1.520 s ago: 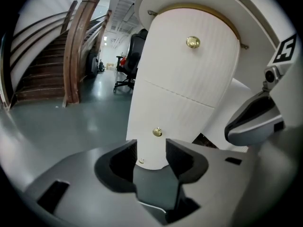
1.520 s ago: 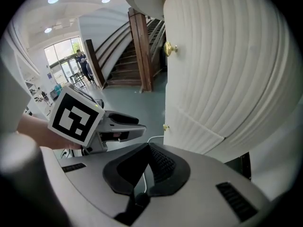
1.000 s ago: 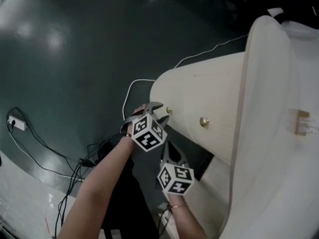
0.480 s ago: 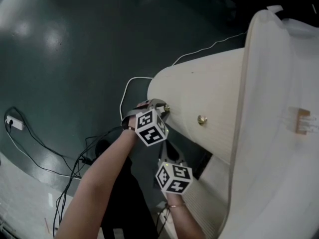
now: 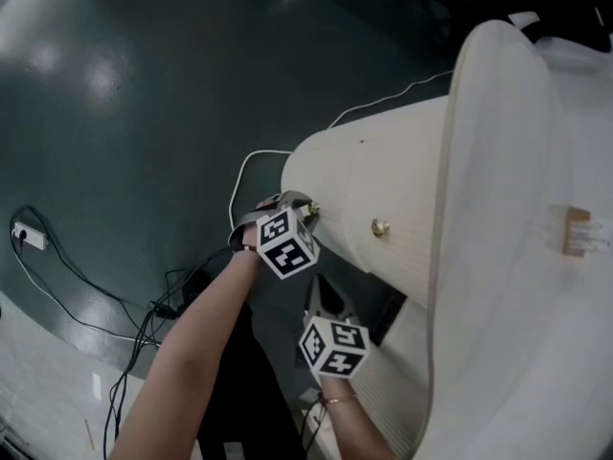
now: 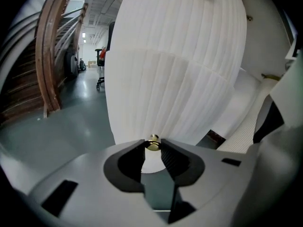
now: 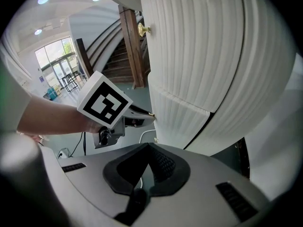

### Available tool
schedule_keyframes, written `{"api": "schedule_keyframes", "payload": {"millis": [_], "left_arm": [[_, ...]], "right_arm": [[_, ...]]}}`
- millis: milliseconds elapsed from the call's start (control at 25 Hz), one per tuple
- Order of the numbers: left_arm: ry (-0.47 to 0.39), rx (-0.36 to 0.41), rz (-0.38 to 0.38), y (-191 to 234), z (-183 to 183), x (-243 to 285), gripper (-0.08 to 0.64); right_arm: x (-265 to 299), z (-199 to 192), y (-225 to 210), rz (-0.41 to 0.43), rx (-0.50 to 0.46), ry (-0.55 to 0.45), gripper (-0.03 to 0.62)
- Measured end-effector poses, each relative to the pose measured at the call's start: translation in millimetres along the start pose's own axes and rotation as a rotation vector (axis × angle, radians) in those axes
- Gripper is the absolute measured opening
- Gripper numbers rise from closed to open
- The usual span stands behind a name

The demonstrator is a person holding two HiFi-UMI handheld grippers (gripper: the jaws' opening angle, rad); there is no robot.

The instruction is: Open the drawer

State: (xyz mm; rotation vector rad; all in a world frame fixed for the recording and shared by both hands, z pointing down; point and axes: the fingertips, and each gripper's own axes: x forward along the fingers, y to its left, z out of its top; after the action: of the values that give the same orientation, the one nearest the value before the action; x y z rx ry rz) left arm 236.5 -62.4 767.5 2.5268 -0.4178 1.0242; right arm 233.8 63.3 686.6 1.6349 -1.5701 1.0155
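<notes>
The drawer, a white ribbed front on a curved cabinet, is seen at the middle of the head view. It carries two small brass knobs, and no gap is seen round it, so it is judged not yet pulled out. The left gripper is set against the left knob. Its fingers have just been closing, and the knob is caught between their very tips, touched on both sides as far as the left gripper view shows. The other knob is left untouched, well apart to the right. The right gripper is held lower, in front of the ribbed panel beneath the drawer. Its fingers are brought together on nothing. The main risk is judged to lie in the shallow hold. Only the tips are engaged on a small, round, smooth knob, so it may slip out once a pull is applied, above all if the pull is made downward along the tilted gripper and not straight out from the front. Because one knob of two is taken, the drawer may also be skewed in its runners and jammed. The right gripper may be struck if the front is drawn toward it. A white cable is trailed over the floor close beneath the hands.
</notes>
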Motion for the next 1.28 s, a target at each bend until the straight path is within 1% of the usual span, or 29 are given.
{"api": "schedule_keyframes", "payload": {"millis": [240, 360, 520, 800, 1120, 1280], "left_arm": [[0.032, -0.012, 0.025, 7.4, -22.3, -22.5, 0.104], [0.057, -0.028, 0.041, 11.3, -36.2, -36.0, 0.104], [0.086, -0.063, 0.071, 14.6, -55.1, -51.7, 0.104], [0.14, -0.134, 0.117, 23.6, -88.3, -83.1, 0.101], [0.172, -0.202, 0.158, 31.7, -119.4, -111.4, 0.097], [0.186, -0.238, 0.175, 32.4, -125.2, -118.2, 0.094]], "right_arm": [[-8.1, -4.0, 6.9, 0.013, 0.007, 0.011, 0.003], [-13.5, -8.3, 14.1, 0.029, -0.005, 0.021, 0.003], [-22.3, -21.0, 18.9, 0.041, -0.035, 0.044, 0.003], [-38.7, -30.8, 19.4, 0.031, -0.042, 0.074, 0.003], [-46.0, -27.2, 28.1, 0.035, -0.055, 0.084, 0.003], [-47.6, -20.4, 28.2, 0.042, -0.064, 0.084, 0.003]]}}
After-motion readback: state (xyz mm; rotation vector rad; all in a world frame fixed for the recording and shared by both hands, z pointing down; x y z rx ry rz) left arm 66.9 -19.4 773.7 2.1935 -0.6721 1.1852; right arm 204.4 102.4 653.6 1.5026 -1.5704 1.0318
